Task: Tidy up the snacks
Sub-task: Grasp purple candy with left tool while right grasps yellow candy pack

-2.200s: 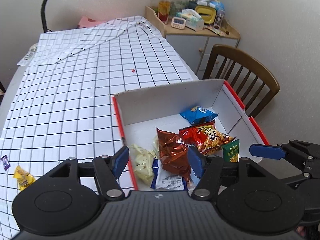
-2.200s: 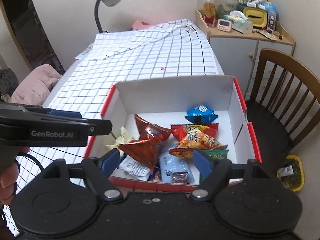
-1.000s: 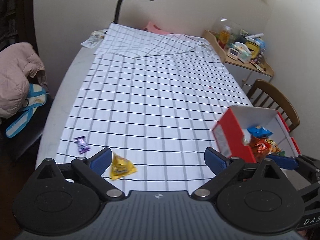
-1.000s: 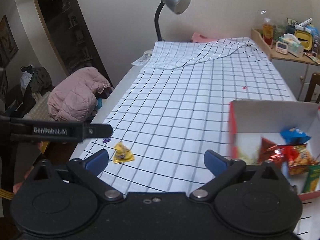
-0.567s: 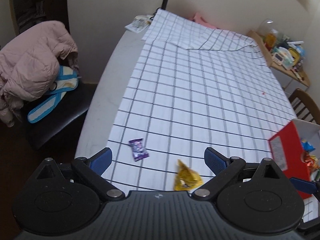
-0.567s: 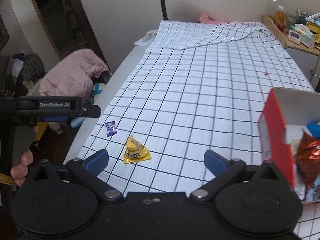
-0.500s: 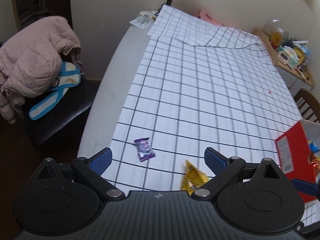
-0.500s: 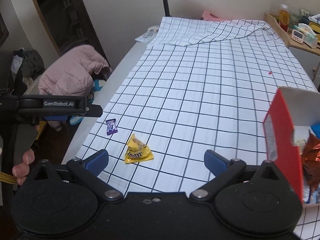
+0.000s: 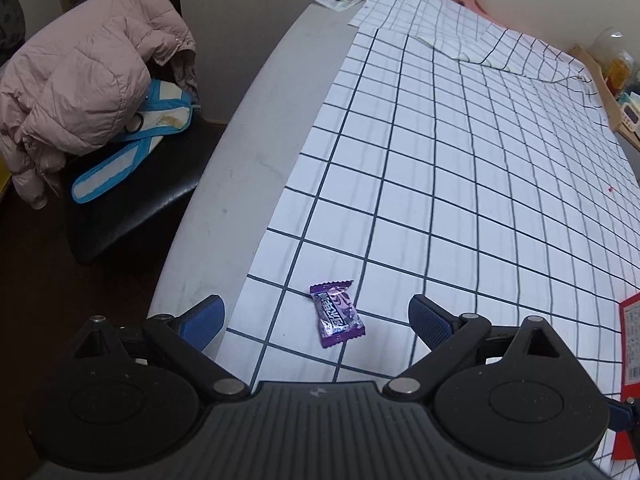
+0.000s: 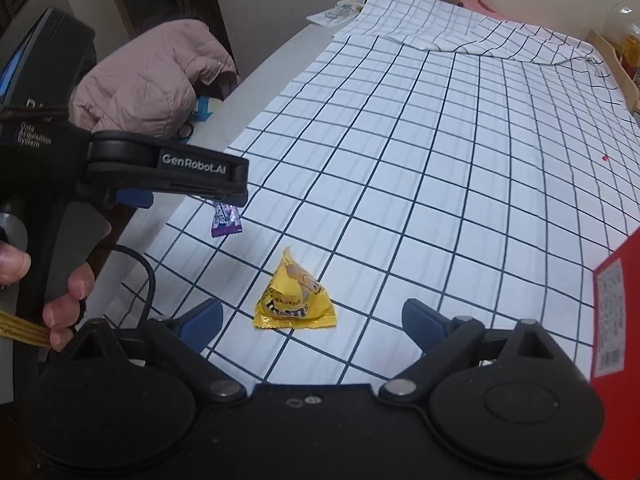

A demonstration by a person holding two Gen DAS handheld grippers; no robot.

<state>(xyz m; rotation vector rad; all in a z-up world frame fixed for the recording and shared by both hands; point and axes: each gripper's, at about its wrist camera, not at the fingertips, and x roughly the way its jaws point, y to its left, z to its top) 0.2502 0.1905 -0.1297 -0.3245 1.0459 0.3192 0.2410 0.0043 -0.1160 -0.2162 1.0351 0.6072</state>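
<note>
A small purple candy wrapper (image 9: 337,314) lies on the checked cloth near its left edge, just ahead of my left gripper (image 9: 316,320), which is open and hangs above it without touching. A yellow pyramid-shaped snack packet (image 10: 294,298) sits on the cloth between the wide jaws of my right gripper (image 10: 312,320); those jaws are closing and the pads stand clear of the packet. From the right wrist view the purple candy (image 10: 226,219) shows partly under the left gripper's finger. The red snack box (image 10: 616,320) stands at the right edge.
A black chair (image 9: 132,184) with a pink padded jacket (image 9: 88,64) and a blue-trimmed bag stands left of the table. The bare grey table edge (image 9: 240,152) runs beside the cloth (image 9: 480,160). A hand (image 10: 60,296) holds the left gripper's handle. A shelf with bottles sits far right.
Both grippers have dropped closer to the table and moved left, away from the box. The purple candy now lies ahead of the left gripper and the yellow packet between the right gripper's jaws.
</note>
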